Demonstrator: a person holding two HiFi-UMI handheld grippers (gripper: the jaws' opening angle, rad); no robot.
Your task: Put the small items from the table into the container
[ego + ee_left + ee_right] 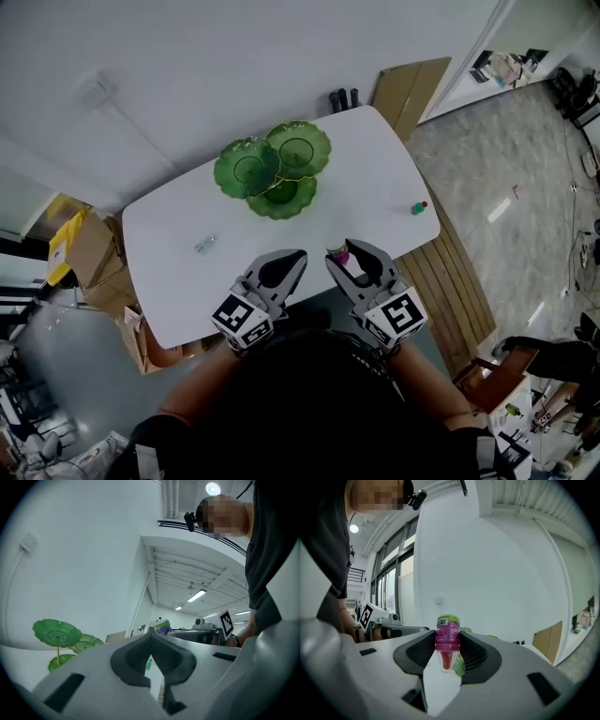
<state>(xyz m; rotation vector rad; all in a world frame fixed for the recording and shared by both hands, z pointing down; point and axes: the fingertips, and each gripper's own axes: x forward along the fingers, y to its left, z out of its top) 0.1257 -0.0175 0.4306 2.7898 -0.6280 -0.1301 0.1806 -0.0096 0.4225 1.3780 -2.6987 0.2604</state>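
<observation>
Seen at centre left on the white table [169,246]: a small clear item [204,245], lying alone. Noted toward the upper middle: the green leaf-shaped container [275,169], made of three clustered dishes. Found below it, over the table's near edge: the left gripper [292,259], jaws pressed together tip to tip and empty. Just right of that: the right gripper [345,259], pinching a small pink bottle [337,251] with a green cap, clamped between both pads. Spotted farther right, near the table's right edge: a small green-and-red item [419,208], well apart from both grippers.
</observation>
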